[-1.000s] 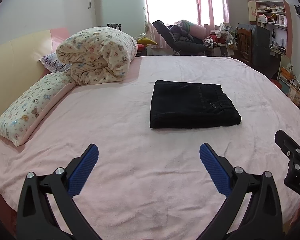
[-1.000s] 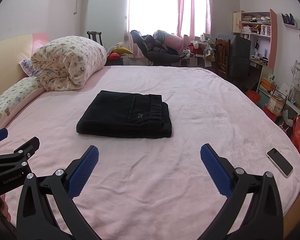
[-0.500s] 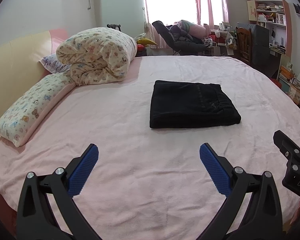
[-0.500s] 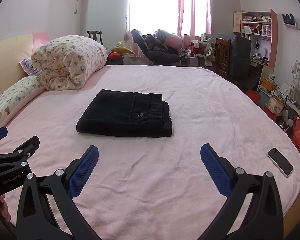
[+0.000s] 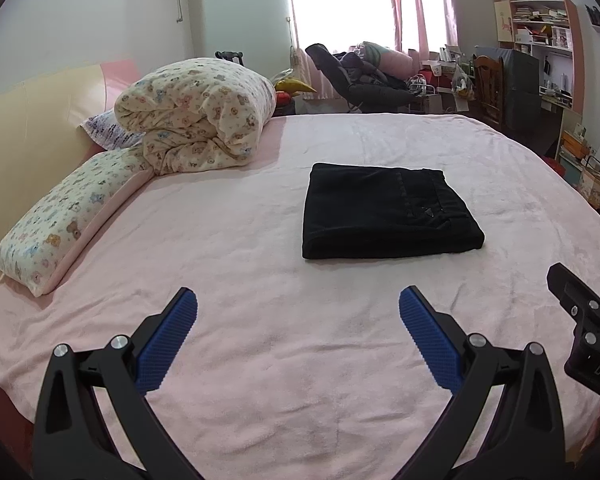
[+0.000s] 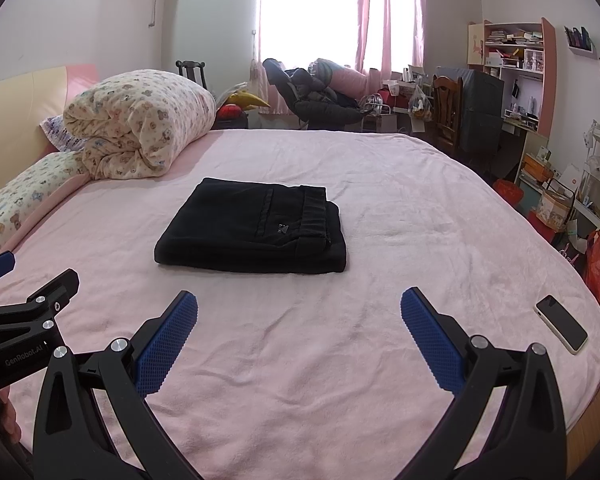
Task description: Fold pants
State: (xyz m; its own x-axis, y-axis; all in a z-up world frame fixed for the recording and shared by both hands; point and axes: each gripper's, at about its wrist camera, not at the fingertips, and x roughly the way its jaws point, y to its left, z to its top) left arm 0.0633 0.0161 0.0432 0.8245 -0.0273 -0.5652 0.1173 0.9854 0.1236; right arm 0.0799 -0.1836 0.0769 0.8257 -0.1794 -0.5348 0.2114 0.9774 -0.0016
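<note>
A big bed (image 6: 400,184) with a pink cover fills the room, with a yellow headboard (image 5: 32,120) on the left and white walls behind. Far away, a bright window (image 6: 308,4) with pink curtains (image 6: 390,12) lets in lots of light. On the right stand a pink bookshelf (image 6: 516,52), a wooden chair (image 6: 446,108) and piles of stuff.

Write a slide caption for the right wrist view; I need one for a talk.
Open right gripper hovers over the pink bed, short of the folded black pants; phone nearby.
</note>
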